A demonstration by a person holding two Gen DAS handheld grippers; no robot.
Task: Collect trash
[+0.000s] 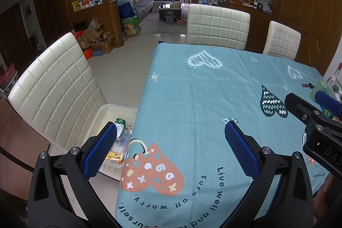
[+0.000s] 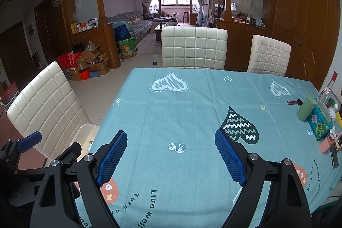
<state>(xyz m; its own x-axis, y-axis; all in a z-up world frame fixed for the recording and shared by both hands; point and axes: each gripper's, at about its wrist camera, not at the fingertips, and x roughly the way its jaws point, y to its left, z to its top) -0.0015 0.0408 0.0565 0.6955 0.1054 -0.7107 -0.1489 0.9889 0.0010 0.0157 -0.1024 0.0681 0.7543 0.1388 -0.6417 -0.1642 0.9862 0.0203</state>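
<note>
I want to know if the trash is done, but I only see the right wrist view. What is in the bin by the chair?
Observer: The bin holds a green-capped bottle, clear plastic and a yellow wrapper.
Operator: Is the left gripper holding anything?
Observer: No, the left gripper is open, empty, over the table's left edge.
Operator: Does the bin sit on the chair?
Observer: It rests at the chair beside the table; what is under it I cannot tell.
</note>
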